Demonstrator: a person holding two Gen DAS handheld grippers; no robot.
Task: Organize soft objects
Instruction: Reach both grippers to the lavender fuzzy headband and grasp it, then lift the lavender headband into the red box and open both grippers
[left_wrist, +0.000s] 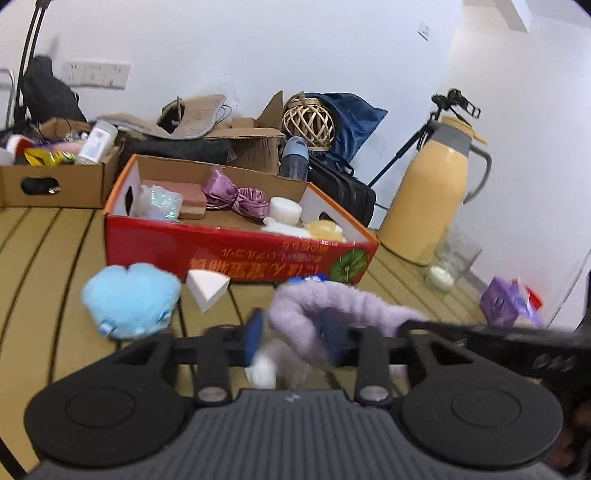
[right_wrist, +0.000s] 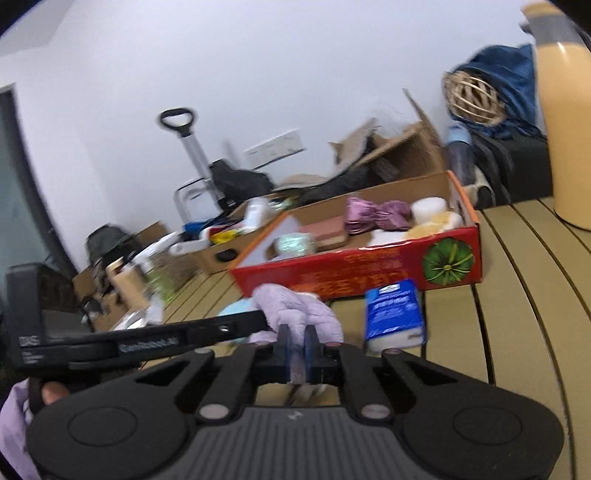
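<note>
A fluffy lilac cloth hangs between both grippers, just in front of the red cardboard box. My left gripper has its blue pads set around one part of the cloth. My right gripper is shut tight on the same lilac cloth. The red box holds a purple satin bow, a white roll, a pink block and yellow sponges. A light blue plush and a white wedge sponge lie on the slatted table left of the cloth.
A blue tissue pack lies on the table right of the cloth. A tall yellow thermos, a glass candle jar and a purple packet stand at the right. Brown boxes of clutter sit behind.
</note>
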